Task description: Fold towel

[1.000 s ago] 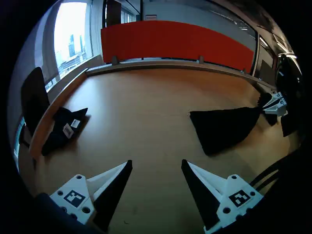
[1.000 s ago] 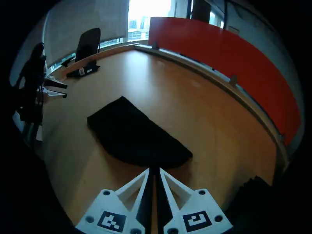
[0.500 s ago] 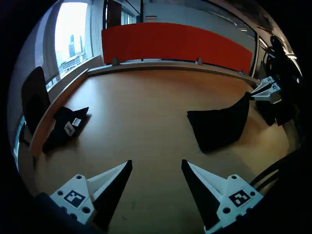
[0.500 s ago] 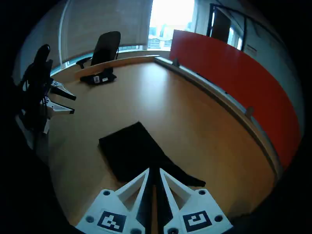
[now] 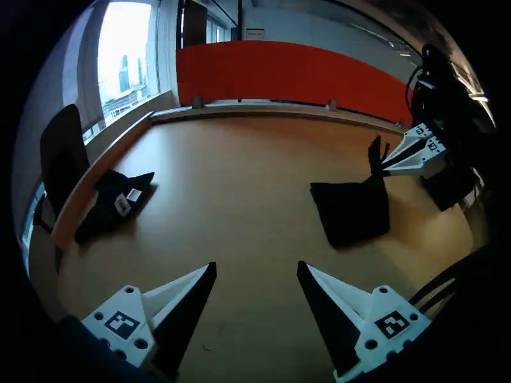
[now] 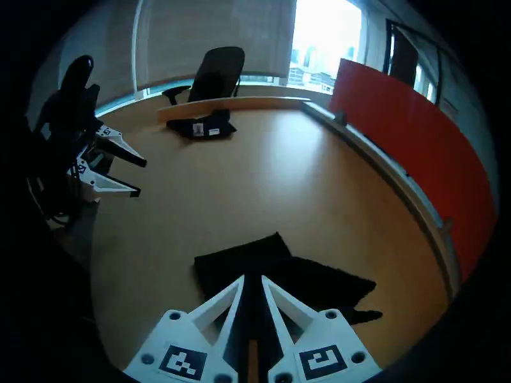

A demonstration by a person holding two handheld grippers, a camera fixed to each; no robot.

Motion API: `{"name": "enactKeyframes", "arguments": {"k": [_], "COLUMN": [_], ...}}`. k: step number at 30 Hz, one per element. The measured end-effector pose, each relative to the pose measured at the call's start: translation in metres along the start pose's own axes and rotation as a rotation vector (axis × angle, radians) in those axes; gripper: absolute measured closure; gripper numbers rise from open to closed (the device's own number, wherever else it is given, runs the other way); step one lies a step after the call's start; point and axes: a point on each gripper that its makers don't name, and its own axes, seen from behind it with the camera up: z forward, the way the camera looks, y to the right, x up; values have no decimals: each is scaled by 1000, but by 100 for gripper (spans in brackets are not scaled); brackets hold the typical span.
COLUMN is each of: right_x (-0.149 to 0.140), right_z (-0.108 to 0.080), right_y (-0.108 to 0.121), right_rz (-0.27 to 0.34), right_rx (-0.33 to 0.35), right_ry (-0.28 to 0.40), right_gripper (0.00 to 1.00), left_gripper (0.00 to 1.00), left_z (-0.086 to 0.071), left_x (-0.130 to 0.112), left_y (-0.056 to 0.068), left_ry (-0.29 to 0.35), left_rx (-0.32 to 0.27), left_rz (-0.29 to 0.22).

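In the left gripper view, white tags on the dark bundle (image 5: 115, 201) at the frame's left are too small to read. The right gripper (image 5: 383, 165) pinches a raised corner of the black towel (image 5: 350, 210), right of centre on the table (image 5: 243, 172). The left gripper (image 5: 255, 267) hangs at the bottom, fingers spread, empty.

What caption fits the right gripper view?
Right gripper pinching an edge of the black towel over the wooden table.

One towel (image 5: 350, 210), one tagged dark bundle (image 5: 114, 205) and one chair (image 5: 59, 159) were there. Grippers numbered two: left gripper (image 5: 255, 268), right gripper (image 6: 252, 279).
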Motion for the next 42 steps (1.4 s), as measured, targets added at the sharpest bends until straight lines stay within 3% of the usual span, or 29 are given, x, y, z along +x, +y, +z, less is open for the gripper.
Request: {"name": "enactKeyframes", "arguments": {"k": [12,25,31,36,42], "right_x": [-18,-25,-28,-30,-34], "right_z": [61,64,63,63,61], "right_y": [-34,-37,-39,-41,-39], "right_rz": [-3,16,15,20,33], "right_rx": [122,146,155,159,139], "right_ry": [-80,-97,-104,-109,-110], "right_gripper": [96,91,72,34,29], "left_gripper": [6,6,6,6,6], "left_z": [-2,1,0,-1,-1], "left_x": [-6,-9,-10,-11,-11], "left_y": [-5,-2,-3,-4,-4], "left_ry": [-8,-17,-20,-21,-20], "left_rx": [13,7,11,15,16], "left_rz": [-15,-2,-4,-4,-7]}}
